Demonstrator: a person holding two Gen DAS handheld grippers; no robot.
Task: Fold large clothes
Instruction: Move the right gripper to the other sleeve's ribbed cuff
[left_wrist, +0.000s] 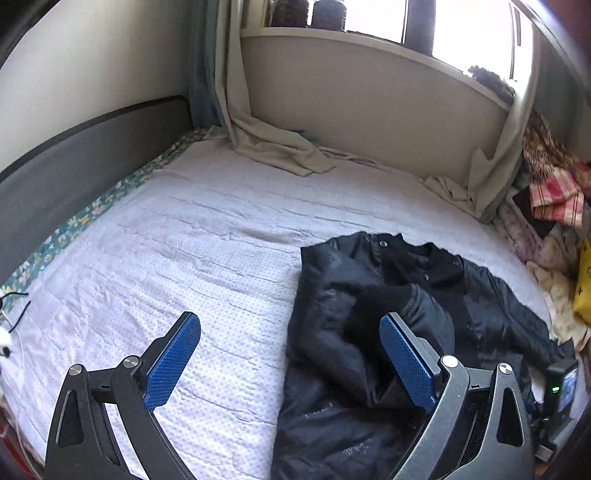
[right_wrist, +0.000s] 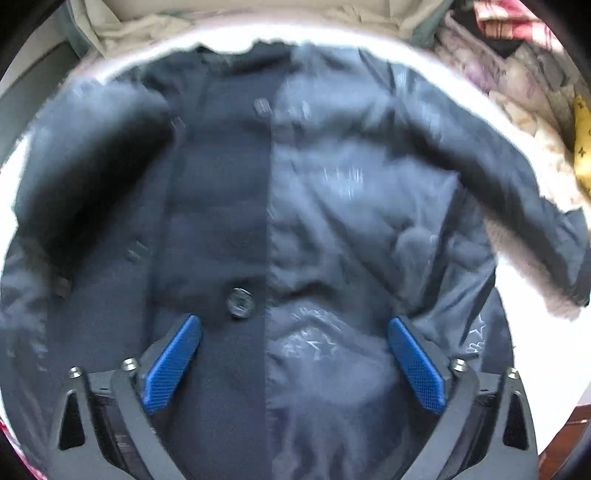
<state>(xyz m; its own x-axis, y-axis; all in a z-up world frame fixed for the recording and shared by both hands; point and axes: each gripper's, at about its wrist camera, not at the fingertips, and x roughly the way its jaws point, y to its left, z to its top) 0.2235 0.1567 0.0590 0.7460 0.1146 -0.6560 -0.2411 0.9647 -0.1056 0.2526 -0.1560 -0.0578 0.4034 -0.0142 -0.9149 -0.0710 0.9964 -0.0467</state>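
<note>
We hold both grippers open over a dark jacket (left_wrist: 388, 314) lying on the bed (left_wrist: 207, 236).

In the left wrist view, our left gripper (left_wrist: 290, 363) has its blue fingers (left_wrist: 173, 360) spread wide apart with nothing between them; its left finger hangs over the pale bedspread and its right finger over the jacket's near left part, where one sleeve (left_wrist: 402, 314) is folded across the front. The jacket lies on the right side of the bed, collar toward the far wall, near a heap of clothes (left_wrist: 550, 206) at the right edge and curtains (left_wrist: 280, 147) trailing on the far side. In the blurred right wrist view, our right gripper (right_wrist: 293, 363) is also spread apart, empty, close above the jacket's (right_wrist: 332, 206) buttoned front, a snap button (right_wrist: 241, 301) just beyond its left finger.
</note>
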